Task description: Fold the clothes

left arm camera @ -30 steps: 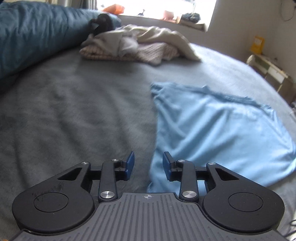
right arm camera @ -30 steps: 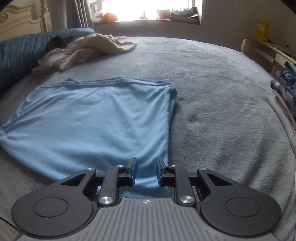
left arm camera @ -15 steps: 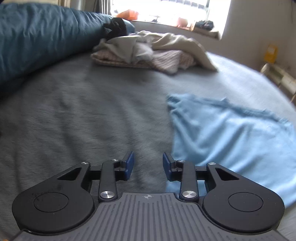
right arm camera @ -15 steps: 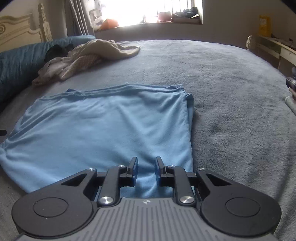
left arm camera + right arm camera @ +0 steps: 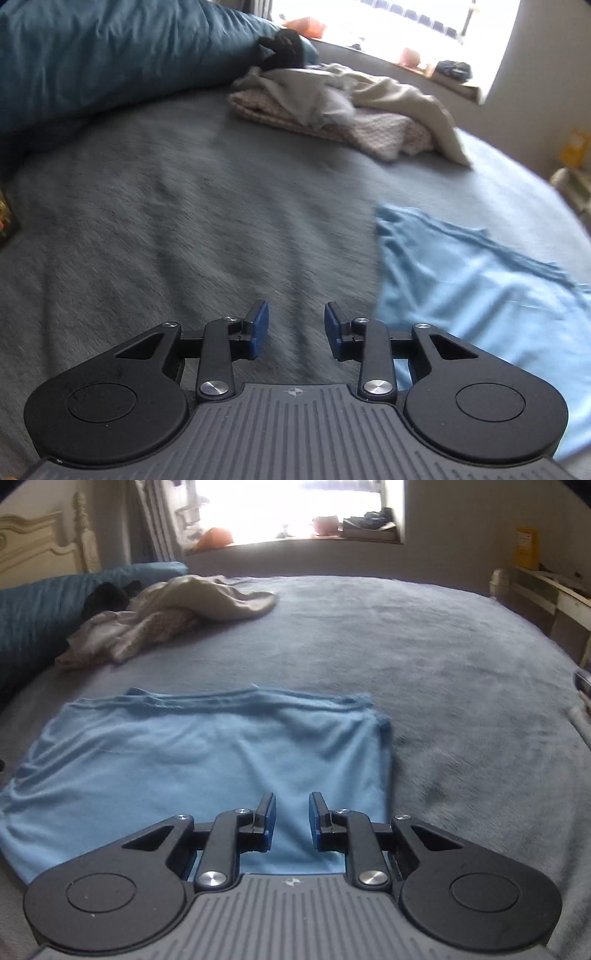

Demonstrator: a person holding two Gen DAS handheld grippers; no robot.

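Left gripper (image 5: 296, 328) has drifted off the shirt (image 5: 480, 295) since a second ago, jaws apart with nothing in them, over bare blanket (image 5: 166, 221), shirt now at 3 o'clock. Right gripper (image 5: 291, 819), jaws also parted and empty, has slid over the shirt (image 5: 192, 760); its folded edge now sits around 1 o'clock. Clothes pile (image 5: 166, 616) at 11.

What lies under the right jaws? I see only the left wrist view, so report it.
Observer: The right gripper hangs over the near right part of the light blue folded cotton garment, jaws apart, nothing between them.
Operator: Describe the garment's right edge.
Observer: It is a neat straight fold running away from the camera, ending at a corner on the grey plush bedspread.
Operator: Tell me what is beyond the bed on the right.
Observer: A cream wooden shelf stands against the wall, with a yellow box on it.
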